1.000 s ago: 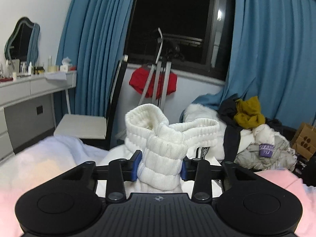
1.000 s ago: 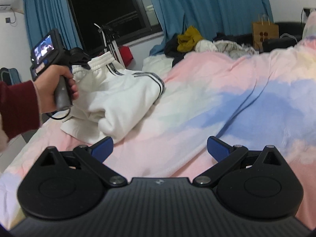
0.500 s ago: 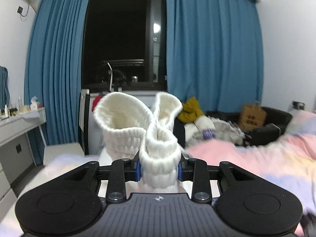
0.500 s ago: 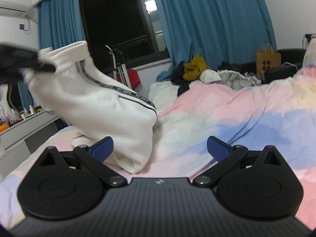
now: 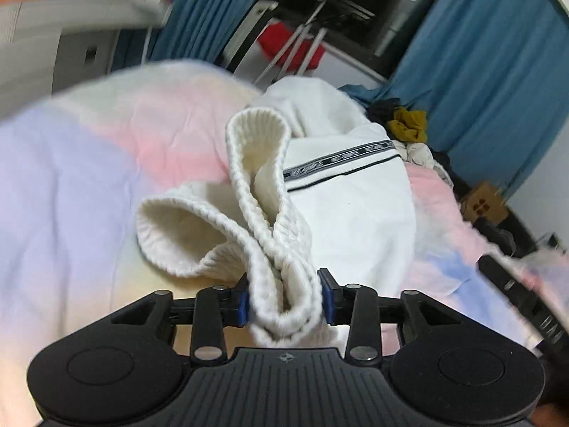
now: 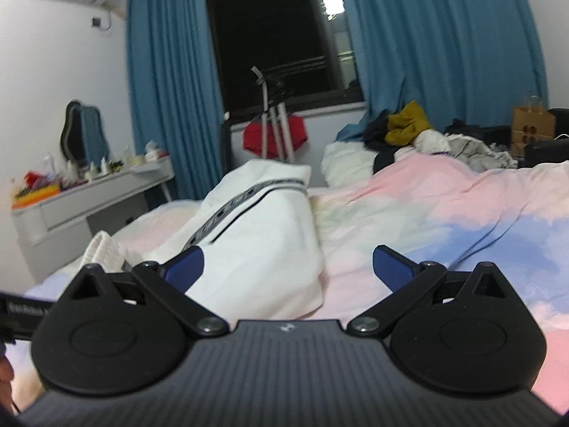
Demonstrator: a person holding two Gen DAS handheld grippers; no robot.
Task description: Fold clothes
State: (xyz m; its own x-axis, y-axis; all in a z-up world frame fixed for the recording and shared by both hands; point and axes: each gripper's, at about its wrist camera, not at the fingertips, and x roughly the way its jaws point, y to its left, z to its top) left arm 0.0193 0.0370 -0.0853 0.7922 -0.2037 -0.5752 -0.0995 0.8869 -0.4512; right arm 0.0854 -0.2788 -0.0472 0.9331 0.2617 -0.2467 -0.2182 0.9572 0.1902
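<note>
Where the ribbed cuffs (image 5: pixel 263 213) of the white garment (image 5: pixel 355 220) are bunched together, they are clamped between the blue pads of the left gripper (image 5: pixel 284 302); both cuff openings are seen gaping beyond the fingers. The garment's body, marked by a dark patterned stripe (image 5: pixel 341 160), is laid ahead on the pastel bed cover (image 5: pixel 71 195). To the right, the right gripper (image 6: pixel 288 268) is held with its jaws spread wide and nothing between them. The garment is noted just ahead of its left finger (image 6: pixel 185 267), lying on the cover. A clothes pile (image 6: pixel 409 131) is seen far back by the blue curtains (image 6: pixel 426 35).
</note>
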